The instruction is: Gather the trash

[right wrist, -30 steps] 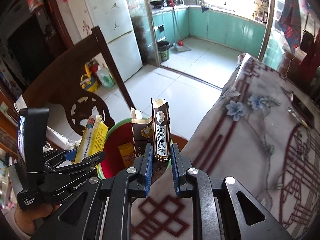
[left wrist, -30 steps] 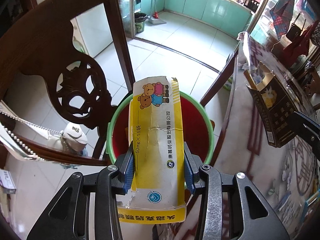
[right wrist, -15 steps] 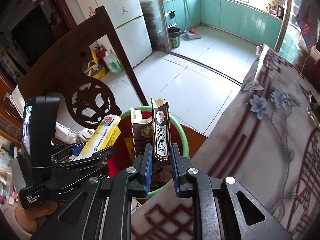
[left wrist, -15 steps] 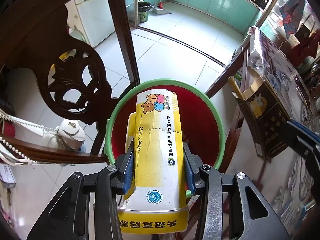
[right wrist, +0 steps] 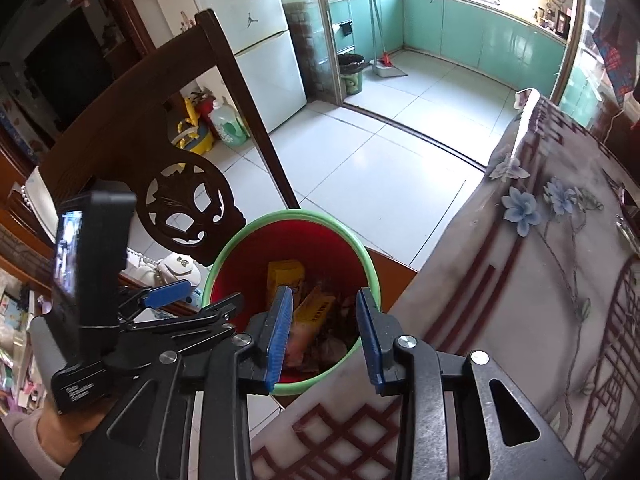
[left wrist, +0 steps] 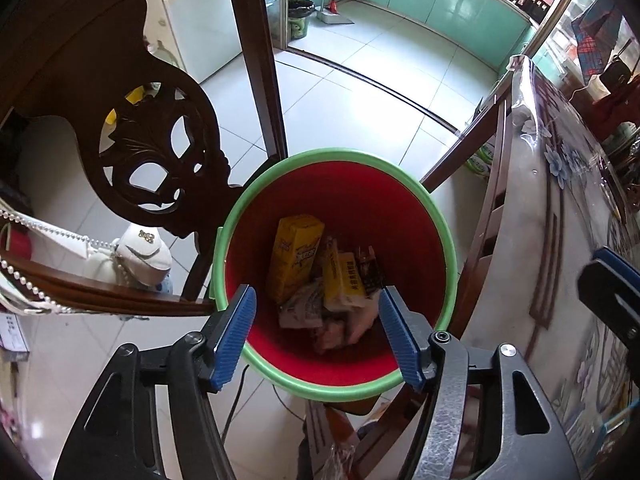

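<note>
A red bin with a green rim [left wrist: 438,216] [right wrist: 370,268] stands on the floor beside the table. Inside lie a yellow medicine box [left wrist: 294,256] [right wrist: 285,274], a second yellow box [left wrist: 344,280] [right wrist: 316,308], a dark cigarette pack [left wrist: 370,270] and crumpled wrappers [left wrist: 304,310]. My left gripper [left wrist: 314,320] is open and empty right above the bin's mouth; it also shows in the right wrist view [right wrist: 192,300]. My right gripper [right wrist: 324,320] is open and empty above the bin's near rim.
A carved dark wooden chair [left wrist: 160,160] [right wrist: 184,208] stands left of the bin, with a white bag and pearl strap [left wrist: 140,252] on it. The table with a flowered cloth [left wrist: 560,240] [right wrist: 540,280] is on the right. Tiled floor [right wrist: 380,160] leads to a kitchen.
Both grippers have opened. The yellow bear box has dropped from the left one and the cigarette pack from the right one, both into the bin.
</note>
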Demonstrator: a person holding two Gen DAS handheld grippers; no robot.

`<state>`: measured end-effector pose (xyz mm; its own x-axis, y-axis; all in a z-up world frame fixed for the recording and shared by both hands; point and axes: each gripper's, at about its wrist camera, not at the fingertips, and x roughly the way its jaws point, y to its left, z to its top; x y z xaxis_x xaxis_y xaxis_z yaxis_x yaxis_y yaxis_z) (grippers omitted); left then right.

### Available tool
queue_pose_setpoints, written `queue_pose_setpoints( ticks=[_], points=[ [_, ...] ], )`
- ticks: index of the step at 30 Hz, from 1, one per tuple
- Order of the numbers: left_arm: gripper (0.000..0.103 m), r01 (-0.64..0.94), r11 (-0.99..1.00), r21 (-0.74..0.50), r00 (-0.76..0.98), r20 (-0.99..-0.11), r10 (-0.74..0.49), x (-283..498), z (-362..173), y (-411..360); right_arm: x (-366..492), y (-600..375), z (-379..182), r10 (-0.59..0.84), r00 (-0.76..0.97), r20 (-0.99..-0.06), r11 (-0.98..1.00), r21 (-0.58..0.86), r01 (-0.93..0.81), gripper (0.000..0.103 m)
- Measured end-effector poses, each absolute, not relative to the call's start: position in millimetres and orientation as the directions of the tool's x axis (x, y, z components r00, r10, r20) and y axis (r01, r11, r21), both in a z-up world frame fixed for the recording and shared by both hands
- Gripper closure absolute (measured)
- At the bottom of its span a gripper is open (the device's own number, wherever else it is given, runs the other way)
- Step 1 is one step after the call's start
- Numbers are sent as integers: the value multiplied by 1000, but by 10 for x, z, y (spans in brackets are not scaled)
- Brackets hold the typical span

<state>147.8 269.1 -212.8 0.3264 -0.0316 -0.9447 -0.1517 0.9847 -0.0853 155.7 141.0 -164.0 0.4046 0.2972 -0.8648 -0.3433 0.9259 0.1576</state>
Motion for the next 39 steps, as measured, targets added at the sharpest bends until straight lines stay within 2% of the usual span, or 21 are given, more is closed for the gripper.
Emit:
queue_pose_setpoints(
  ticks=[4, 6, 7, 8, 9, 10, 11, 15, 18, 23, 26, 39],
  points=[
    [30, -130, 983, -128, 390, -918, -68, 1343, -1915, 2620, 1355, 1255, -1422, 261, 465, -846, 940, 112, -324, 71],
    [20, -118, 983, -140, 436, -897, -75, 1236, -1734, 2552, 1216, 1129, -1257, 250, 515, -820, 946, 95, -309, 58],
    [16, -111, 982, -150, 451, -889, -85, 1208, -1676, 2530, 1159, 1066, -1193, 247, 536, -808, 949, 90, -301, 43],
    [15, -98, 981, -166, 476, -874, -100, 1142, -1570, 2480, 1076, 982, -1101, 243, 565, -788, 953, 85, -291, 33],
    [14, -91, 981, -171, 497, -862, -104, 1085, -1483, 2431, 1020, 919, -1033, 241, 585, -774, 955, 82, -286, 31],
    [5, -88, 981, -176, 521, -847, -105, 1014, -1388, 2372, 945, 836, -959, 236, 605, -760, 957, 75, -279, 29],
    [0, -87, 979, -185, 541, -834, -110, 960, -1323, 2336, 892, 775, -911, 228, 616, -754, 960, 69, -271, 27],
    [0, -81, 944, -320, 647, -737, -194, 618, -1048, 2158, 606, 432, -721, 194, 661, -725, 972, 50, -231, 27],
    [0, -78, 928, -365, 719, -665, -201, 370, -890, 2003, 370, 144, -565, 193, 706, -682, 977, 64, -205, 27],
    [0, -32, 971, -238, 797, -593, -119, 49, -643, 1571, -44, -292, -323, 222, 775, -592, 974, 100, -203, 18],
    [0, -39, 983, -181, 802, -592, -78, -59, -571, 1313, -249, -467, -246, 197, 816, -543, 980, 84, -181, 17],
    [0, -27, 985, -170, 834, -547, -72, -358, -363, 852, -656, -1096, -60, 107, 847, -520, 994, 50, -95, 16]
  ],
)
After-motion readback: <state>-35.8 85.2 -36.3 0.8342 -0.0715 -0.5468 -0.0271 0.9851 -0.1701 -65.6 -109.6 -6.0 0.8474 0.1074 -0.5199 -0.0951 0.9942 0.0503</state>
